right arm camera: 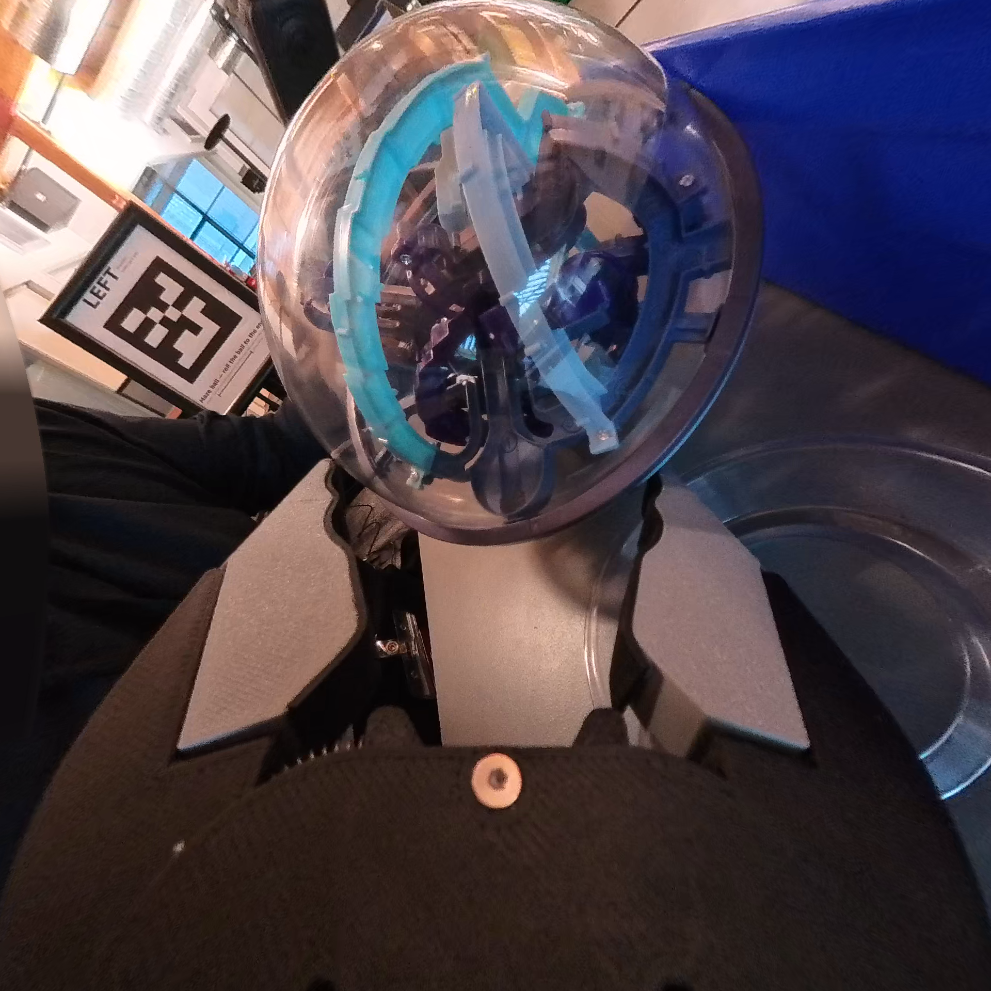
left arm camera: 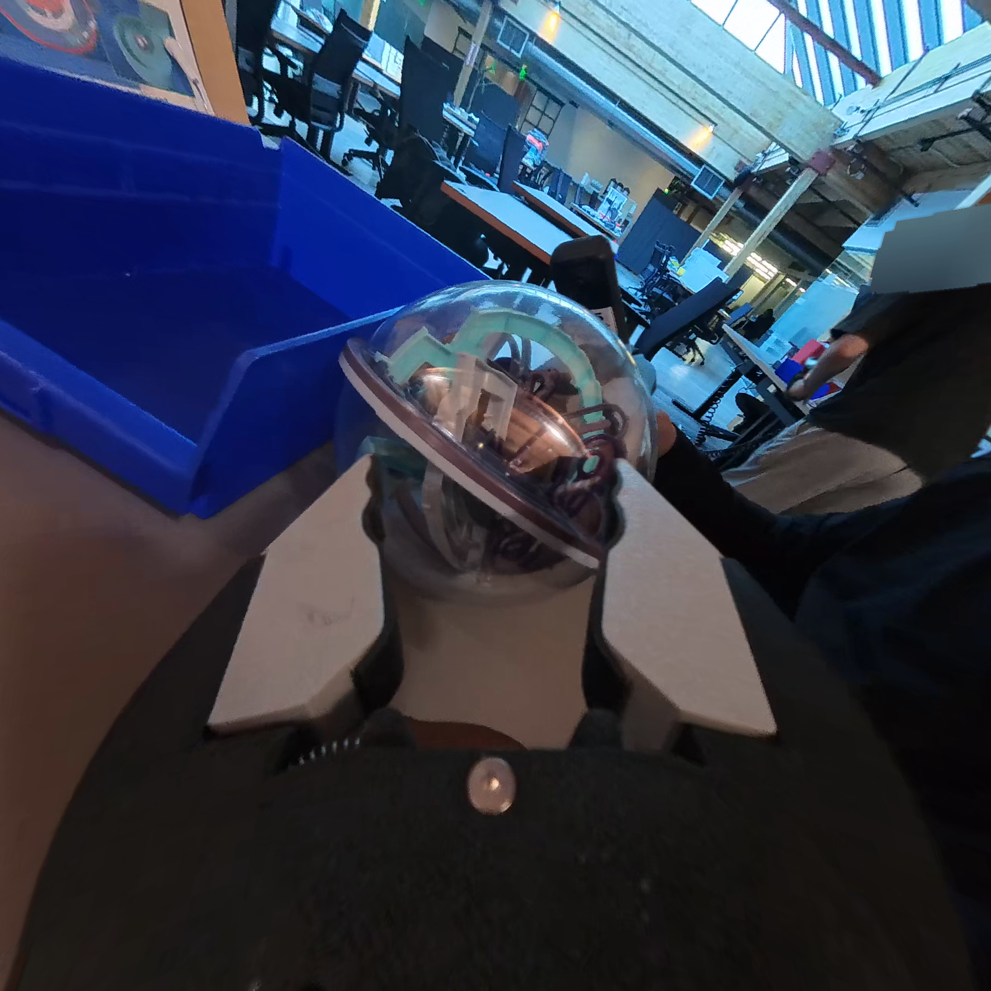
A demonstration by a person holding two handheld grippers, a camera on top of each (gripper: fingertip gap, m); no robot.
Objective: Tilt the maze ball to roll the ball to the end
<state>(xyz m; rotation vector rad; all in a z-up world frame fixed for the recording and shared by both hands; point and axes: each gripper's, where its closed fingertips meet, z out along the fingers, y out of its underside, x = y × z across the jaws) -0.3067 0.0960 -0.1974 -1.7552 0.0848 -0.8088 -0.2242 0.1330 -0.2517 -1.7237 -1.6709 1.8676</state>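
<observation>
The maze ball point(left arm camera: 498, 386) is a clear sphere with a dark rim around its middle and teal, white and purple tracks inside. In the left wrist view it sits tilted between my left gripper's point(left arm camera: 493, 482) fingers, and both pads press on its lower half. In the right wrist view the maze ball point(right arm camera: 498, 268) fills the upper middle. My right gripper's point(right arm camera: 493, 488) fingertips touch its dome on the left and its rim on the right. I cannot make out the small ball inside.
A blue bin point(left arm camera: 161, 268) stands close on the left and also shows in the right wrist view point(right arm camera: 858, 187). A clear round plastic stand point(right arm camera: 858, 590) lies on the table at right. A framed marker card point(right arm camera: 155, 322) stands behind. A person point(left arm camera: 885, 375) sits at right.
</observation>
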